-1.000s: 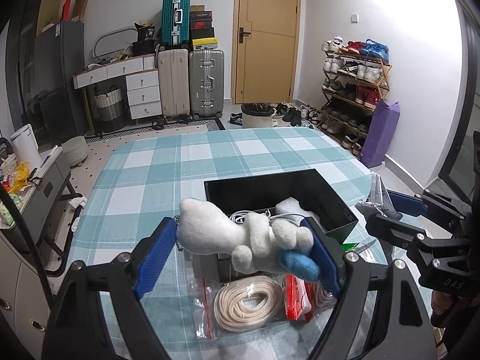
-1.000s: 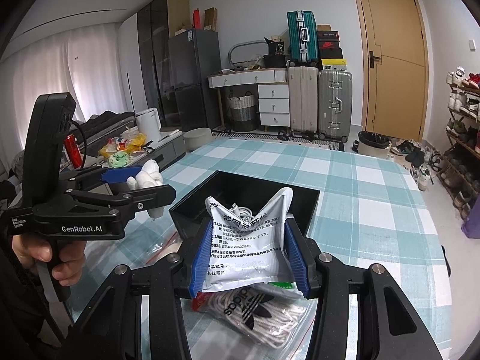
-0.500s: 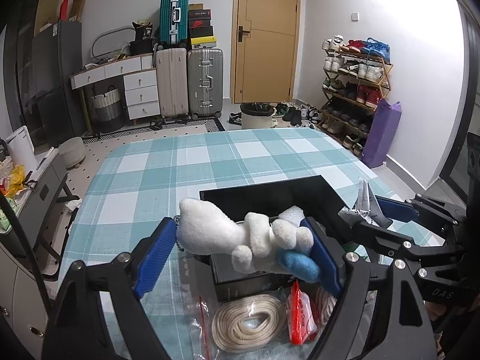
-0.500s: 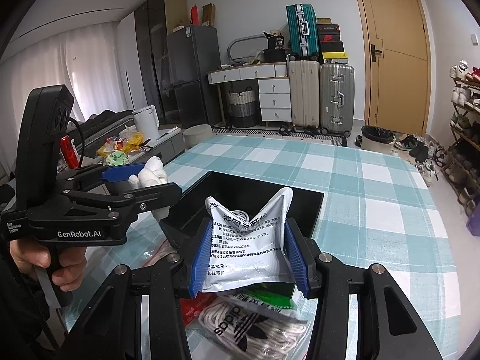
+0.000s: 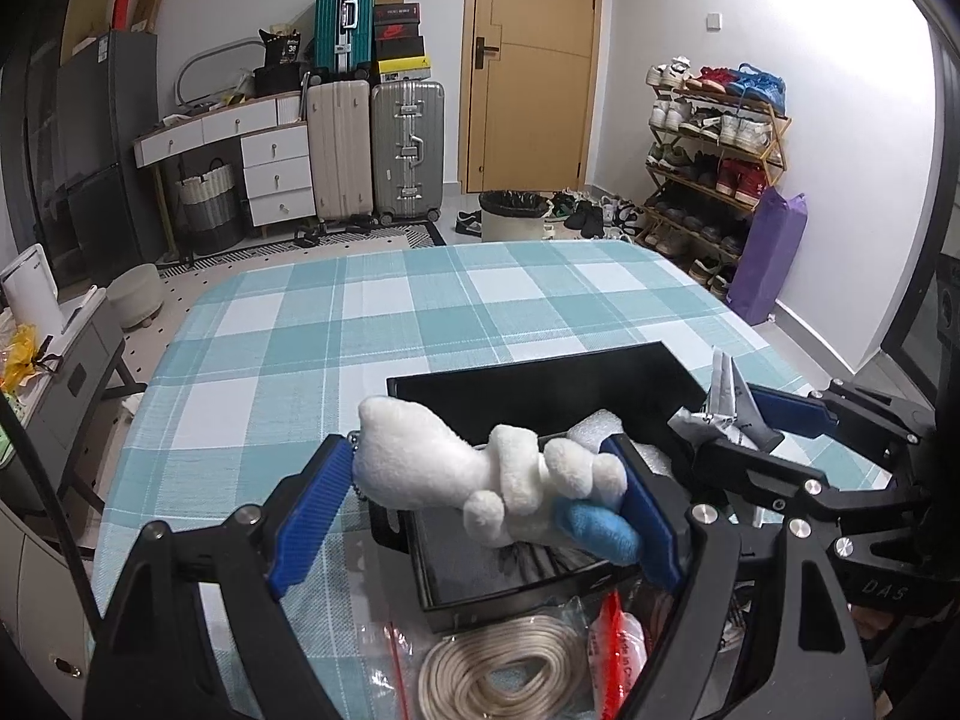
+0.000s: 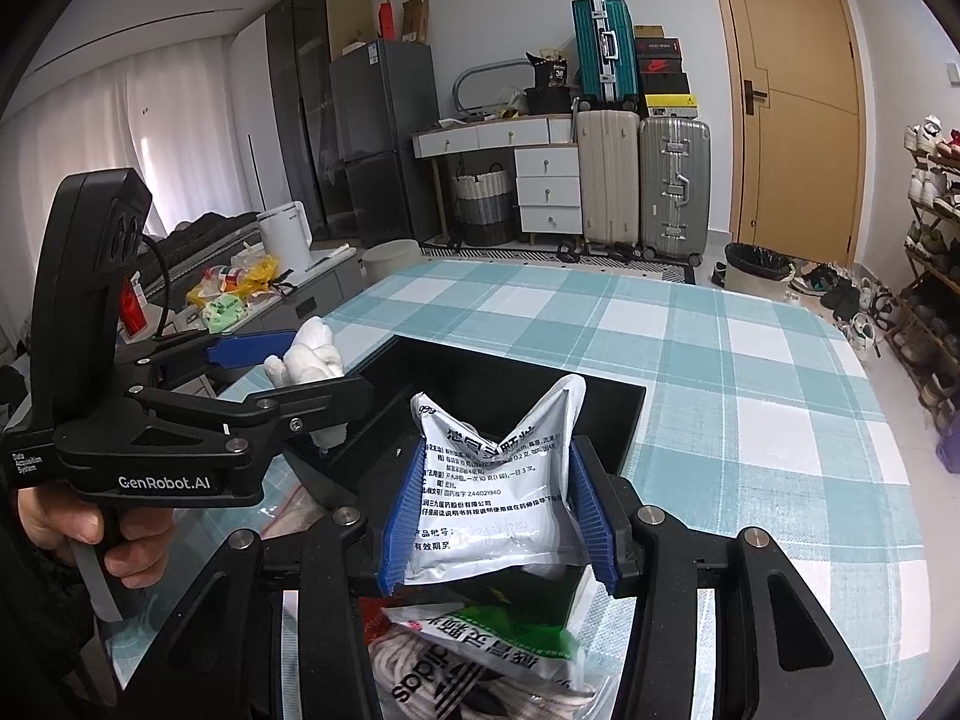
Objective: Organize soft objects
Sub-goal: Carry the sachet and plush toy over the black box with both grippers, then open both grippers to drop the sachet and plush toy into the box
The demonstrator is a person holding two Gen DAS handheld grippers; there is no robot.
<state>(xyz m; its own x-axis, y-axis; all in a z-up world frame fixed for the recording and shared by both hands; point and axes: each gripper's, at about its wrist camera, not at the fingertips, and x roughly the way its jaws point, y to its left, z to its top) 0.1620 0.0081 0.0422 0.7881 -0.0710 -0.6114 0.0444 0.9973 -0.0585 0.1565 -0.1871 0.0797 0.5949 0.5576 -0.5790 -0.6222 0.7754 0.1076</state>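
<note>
My left gripper (image 5: 480,498) is shut on a white plush toy (image 5: 456,468) with a blue foot, held sideways over the near left part of a black bin (image 5: 540,372). The same plush toy (image 6: 312,351) and left gripper (image 6: 288,369) show at the left of the right wrist view, over the bin's left rim. My right gripper (image 6: 489,504) is shut on a silver medicine sachet (image 6: 498,480), bowed upward, above the near edge of the black bin (image 6: 624,414). That sachet (image 5: 729,396) also peeks in at the right of the left wrist view. White foam (image 5: 600,426) lies inside the bin.
Bagged coiled rope (image 5: 498,666) and a red-printed packet (image 5: 618,648) lie before the bin on the teal checked tablecloth (image 5: 420,312). A green sachet (image 6: 498,642) and a bag of laces (image 6: 456,684) sit under my right gripper. Suitcases, drawers and a shoe rack stand beyond the table.
Both grippers have moved forward and slightly down with their loads, from before the bin to over it. The plush and the sachet stay gripped as before.
</note>
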